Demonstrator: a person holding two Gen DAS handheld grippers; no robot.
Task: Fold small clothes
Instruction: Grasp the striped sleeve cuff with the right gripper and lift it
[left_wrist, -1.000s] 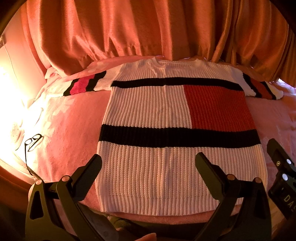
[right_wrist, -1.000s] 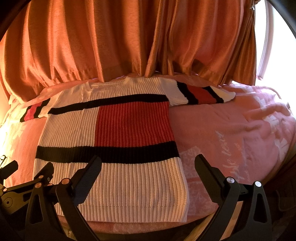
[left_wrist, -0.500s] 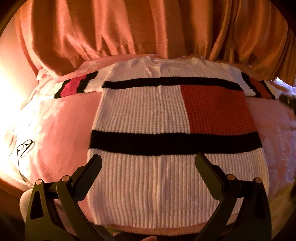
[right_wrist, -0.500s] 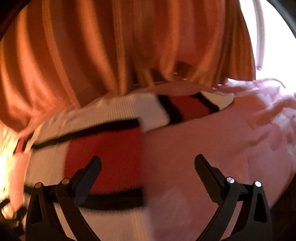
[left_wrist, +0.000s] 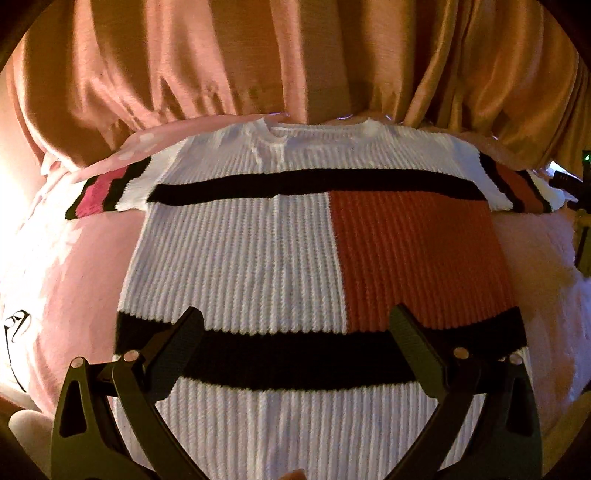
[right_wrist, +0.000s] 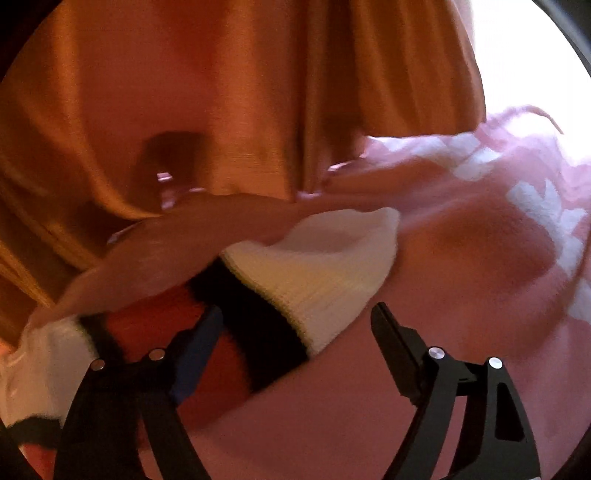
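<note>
A small white knit sweater (left_wrist: 236, 258) with black bands and a red block (left_wrist: 413, 258) lies flat on a pink blanket (left_wrist: 85, 266), collar at the far side. My left gripper (left_wrist: 295, 328) is open and empty, held over the lower black band. My right gripper (right_wrist: 295, 325) is open and empty, close over the sweater's right sleeve (right_wrist: 317, 269), whose white cuff lies between the fingers. The right gripper also shows at the right edge of the left wrist view (left_wrist: 576, 184).
Orange curtains (left_wrist: 295, 55) hang along the far edge of the blanket. Bright light comes from the far left (left_wrist: 11, 177) and from a window at the right (right_wrist: 524, 55). A black cord (left_wrist: 14, 325) lies on the blanket at the left.
Both grippers have moved forward. The left went from the hem to over the lower black band. The right swung right and forward to the right sleeve.
</note>
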